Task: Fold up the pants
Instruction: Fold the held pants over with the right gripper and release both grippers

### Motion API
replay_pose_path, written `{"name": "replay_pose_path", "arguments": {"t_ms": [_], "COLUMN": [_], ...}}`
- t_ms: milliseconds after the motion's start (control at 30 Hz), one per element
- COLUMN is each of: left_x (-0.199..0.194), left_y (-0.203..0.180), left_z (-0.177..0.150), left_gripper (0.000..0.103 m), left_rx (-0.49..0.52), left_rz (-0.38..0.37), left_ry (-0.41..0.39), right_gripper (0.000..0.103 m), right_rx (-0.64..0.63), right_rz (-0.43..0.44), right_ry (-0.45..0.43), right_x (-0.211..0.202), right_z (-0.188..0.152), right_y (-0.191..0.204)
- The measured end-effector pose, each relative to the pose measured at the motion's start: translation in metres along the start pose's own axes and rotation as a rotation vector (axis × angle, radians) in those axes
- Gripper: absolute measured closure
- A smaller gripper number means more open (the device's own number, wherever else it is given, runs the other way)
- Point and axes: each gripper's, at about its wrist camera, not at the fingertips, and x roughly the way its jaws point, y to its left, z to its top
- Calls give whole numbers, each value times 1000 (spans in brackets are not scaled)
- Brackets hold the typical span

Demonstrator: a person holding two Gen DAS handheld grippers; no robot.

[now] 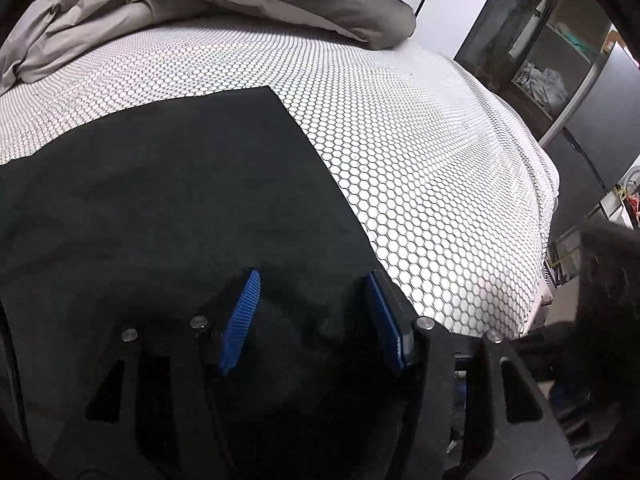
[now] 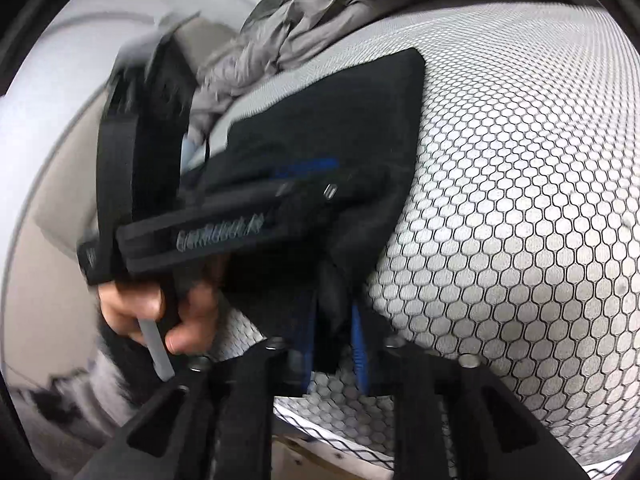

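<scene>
Pinching a fold of the black pants (image 2: 340, 128), your right gripper (image 2: 334, 344) is clamping its blue pads (image 2: 359, 340) tight on the cloth at the 6 o'clock edge of the right wrist view. From that pinch the pants are running up toward 12 o'clock, lying flat on the honeycomb-patterned bed cover (image 2: 520, 200). At 9 o'clock in that view your left hand (image 2: 160, 308) is gripping the handle of the left gripper, blurred, with its tip over the pants.

In the left wrist view your left gripper (image 1: 314, 308) is hovering over the pants (image 1: 160, 200) at 6 o'clock, jaws standing about half apart; I cannot tell whether cloth is lying between the pads. A crumpled grey duvet (image 1: 200, 4) is sitting at 11 o'clock, and dark shelving (image 1: 552, 40) is standing at 2 o'clock beyond the bed.
</scene>
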Motion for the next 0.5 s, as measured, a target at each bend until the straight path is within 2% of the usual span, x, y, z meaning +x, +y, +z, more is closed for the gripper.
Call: {"name": "replay_pose_path", "arguments": {"t_ms": [33, 100, 200, 267, 300, 333, 400, 433, 467, 500], "left_x": [1, 0, -8, -29, -39, -53, -61, -55, -50, -42], "left_y": [1, 3, 6, 7, 4, 0, -10, -18, -22, -29], "left_z": [0, -1, -2, -7, -9, -20, -35, -46, -54, -65], "left_gripper": [52, 52, 52, 52, 51, 49, 45, 45, 45, 45], "left_rx": [-10, -18, -29, -28, -10, 26, 93, 124, 150, 194], "left_rz": [-5, -14, -28, -54, -56, -41, -4, 16, 22, 65], "left_ry": [2, -4, -17, -56, -85, -113, -136, -119, -100, -83], "right_gripper": [99, 100, 98, 87, 74, 58, 54, 54, 54, 54], "right_rx": [-14, -54, -145, -146, -135, -105, -54, -20, 3, 10], "right_rz": [0, 14, -7, -23, -30, -28, -15, -19, -28, -36], "right_ry": [17, 65, 83, 24, -11, -83, -188, -211, -204, -198], "right_x": [2, 7, 0, -25, -30, -46, -63, -63, -56, -50], "right_z": [-3, -11, -16, -11, -5, 0, 7, 12, 18, 21], "right_y": [4, 14, 25, 22, 21, 16, 3, -1, -3, -4]}}
